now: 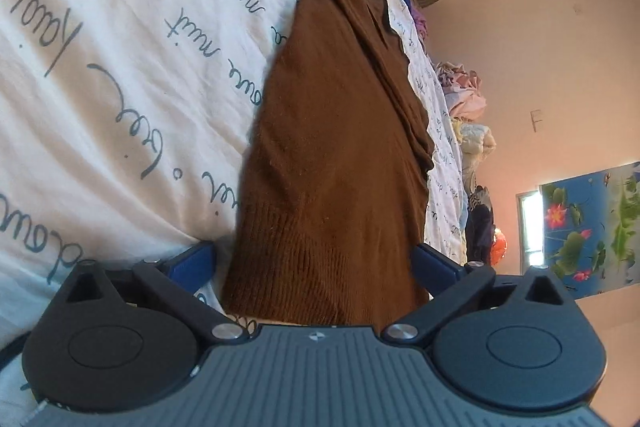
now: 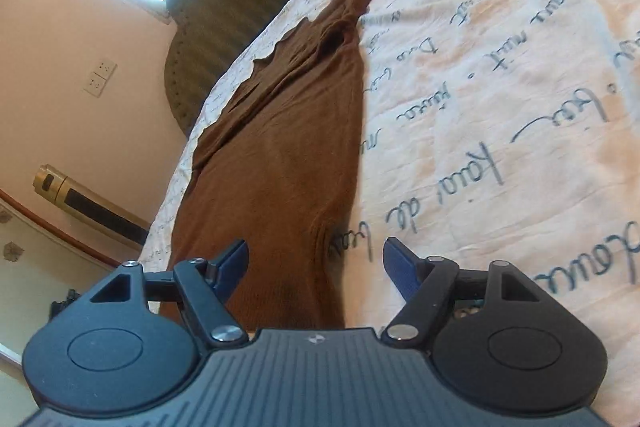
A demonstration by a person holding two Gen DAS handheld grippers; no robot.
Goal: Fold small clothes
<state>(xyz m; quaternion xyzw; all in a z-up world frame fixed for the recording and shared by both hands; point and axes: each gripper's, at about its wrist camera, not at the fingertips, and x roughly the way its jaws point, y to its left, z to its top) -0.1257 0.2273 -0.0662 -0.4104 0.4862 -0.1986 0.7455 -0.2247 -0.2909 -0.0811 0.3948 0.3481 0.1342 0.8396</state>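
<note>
Left wrist view: left gripper [image 1: 316,259], jaws wide, the ribbed hem of the brown sweater [image 1: 336,131] lying between them, pads clear of the knit. The sweater runs from near to far along the bed sheet [image 1: 120,75], folded lengthwise into a narrow strip; a clothes pile [image 1: 464,95] lies to the right. Right wrist view: right gripper [image 2: 314,259], jaws apart, the sweater's [image 2: 280,147] near right edge between them, ungripped.
</note>
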